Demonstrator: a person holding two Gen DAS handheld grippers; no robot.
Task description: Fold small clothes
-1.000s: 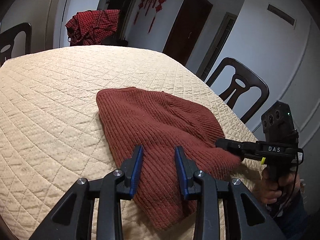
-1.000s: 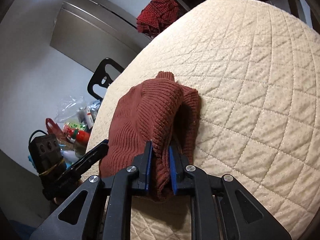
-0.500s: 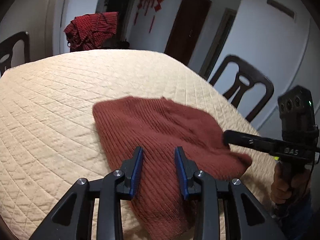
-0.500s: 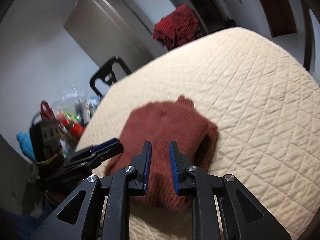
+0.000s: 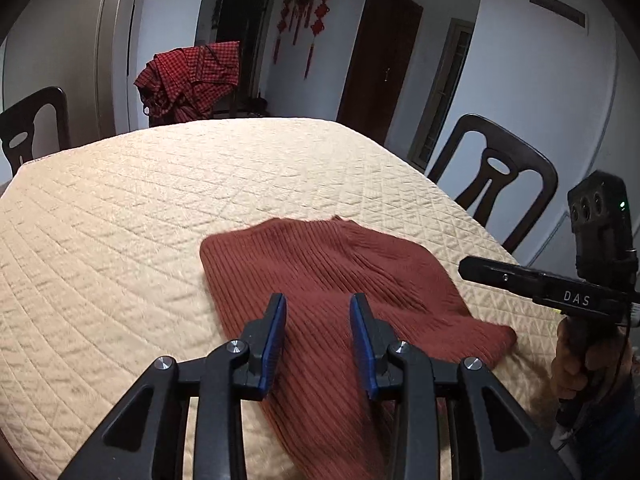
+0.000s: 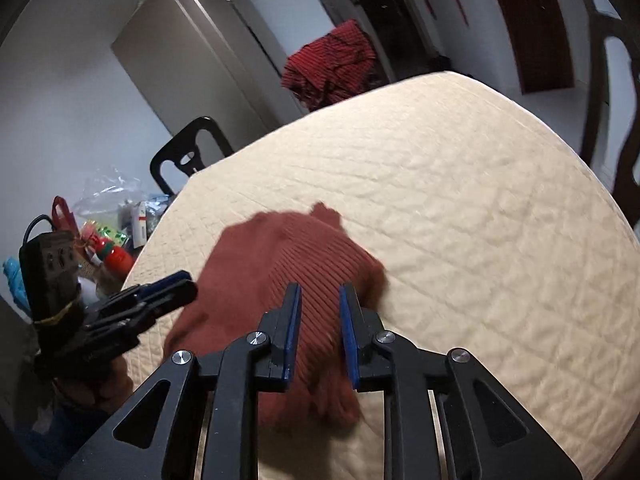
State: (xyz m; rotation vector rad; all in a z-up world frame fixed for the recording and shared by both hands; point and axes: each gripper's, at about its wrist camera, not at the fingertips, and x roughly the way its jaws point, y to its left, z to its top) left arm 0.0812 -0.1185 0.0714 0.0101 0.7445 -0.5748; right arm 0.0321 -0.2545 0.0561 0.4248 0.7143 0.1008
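A rust-red ribbed knit garment (image 5: pixel 332 280) lies folded on the cream quilted table (image 5: pixel 160 208); it also shows in the right wrist view (image 6: pixel 288 264). My left gripper (image 5: pixel 318 320) is open and empty, above the garment's near edge. My right gripper (image 6: pixel 319 320) is open and empty, raised above the garment's right side. It shows from the left wrist view (image 5: pixel 520 280) at the right, clear of the cloth. The left gripper shows in the right wrist view (image 6: pixel 160 296) at the garment's left.
A red checked cloth (image 5: pixel 188 80) hangs over a chair beyond the far table edge. Dark wooden chairs stand at the right (image 5: pixel 496 184) and far left (image 5: pixel 32 128). Bags and bottles (image 6: pixel 108 240) sit off the table's left side.
My right gripper let go of the garment's folded edge, opened and lifted back. The garment now lies flat. My left gripper drew back and up a little, still open.
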